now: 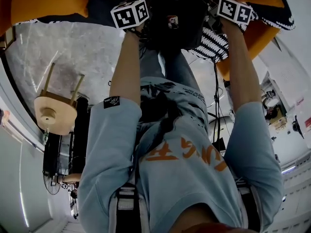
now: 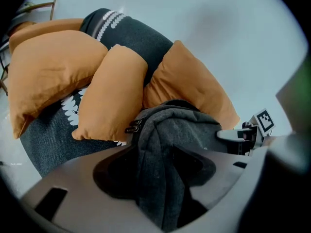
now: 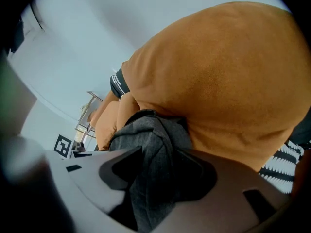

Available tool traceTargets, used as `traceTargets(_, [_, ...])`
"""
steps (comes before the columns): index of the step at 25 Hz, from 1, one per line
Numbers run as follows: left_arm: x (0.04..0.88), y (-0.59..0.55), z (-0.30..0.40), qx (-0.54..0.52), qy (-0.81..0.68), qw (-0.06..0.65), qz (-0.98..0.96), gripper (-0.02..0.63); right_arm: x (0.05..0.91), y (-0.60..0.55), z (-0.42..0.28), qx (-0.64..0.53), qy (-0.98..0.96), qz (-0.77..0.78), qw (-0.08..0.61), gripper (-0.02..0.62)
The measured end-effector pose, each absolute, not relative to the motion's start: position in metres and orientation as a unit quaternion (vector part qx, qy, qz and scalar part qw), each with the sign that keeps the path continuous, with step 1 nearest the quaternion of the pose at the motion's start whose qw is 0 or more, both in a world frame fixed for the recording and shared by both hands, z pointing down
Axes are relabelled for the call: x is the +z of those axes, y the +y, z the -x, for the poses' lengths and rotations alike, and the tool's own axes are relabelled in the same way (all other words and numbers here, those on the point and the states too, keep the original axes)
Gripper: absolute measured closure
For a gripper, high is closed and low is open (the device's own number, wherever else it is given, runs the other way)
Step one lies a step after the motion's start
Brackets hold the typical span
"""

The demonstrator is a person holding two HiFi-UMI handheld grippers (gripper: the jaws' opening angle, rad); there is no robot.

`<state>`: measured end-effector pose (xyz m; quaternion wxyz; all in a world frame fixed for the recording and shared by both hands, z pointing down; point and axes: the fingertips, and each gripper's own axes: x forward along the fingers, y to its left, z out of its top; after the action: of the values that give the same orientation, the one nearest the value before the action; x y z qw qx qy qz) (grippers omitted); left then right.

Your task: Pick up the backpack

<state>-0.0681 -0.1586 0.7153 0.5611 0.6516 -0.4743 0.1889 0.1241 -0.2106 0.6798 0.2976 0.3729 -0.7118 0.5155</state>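
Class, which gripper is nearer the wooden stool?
Left. The left gripper grips the backpack on the side towards the wooden stool. The right gripper grips the backpack's far side, further from the stool.

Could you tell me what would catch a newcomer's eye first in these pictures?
The dark grey backpack stands out first, its fabric bunched between the jaws of the left gripper and of the right gripper. Big orange cushions crowd round it, one filling most of the right gripper view. In the head view, a wooden stool shows at the left.
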Motion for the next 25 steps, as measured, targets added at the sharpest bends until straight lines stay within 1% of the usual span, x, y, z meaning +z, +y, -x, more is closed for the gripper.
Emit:
traceTargets(3, [0.706, -0.149, 0.069, 0.191, -0.486, 0.563, -0.641, 0.372, 0.672, -0.200, -0.123, 0.508, -0.714, -0.382, 0.294, 0.404])
traceTargets(5, [0.697, -0.150, 0.072, 0.194, -0.505, 0.562, -0.625, 0.382, 0.664, -0.200, -0.120, 0.504, -0.719, -0.387, 0.281, 0.430])
traceTargets(8, [0.677, -0.134, 0.060, 0.196, -0.525, 0.561, -0.609, 0.393, 0.650, -0.181, -0.133, 0.514, -0.715, -0.396, 0.262, 0.462])
traceTargets(11, [0.657, -0.120, 0.049, 0.188, -0.534, 0.544, -0.619, 0.410, 0.635, -0.162, -0.145, 0.516, -0.717, -0.403, 0.241, 0.485])
traceTargets(19, [0.610, -0.088, 0.039, 0.193, -0.546, 0.515, -0.632, 0.419, 0.590, -0.116, -0.158, 0.503, -0.733, -0.417, 0.187, 0.502])
traceTargets(25, [0.565, -0.094, 0.029, 0.191, -0.546, 0.464, -0.671, 0.420, 0.546, -0.095, -0.171, 0.502, -0.739, -0.435, 0.118, 0.503])
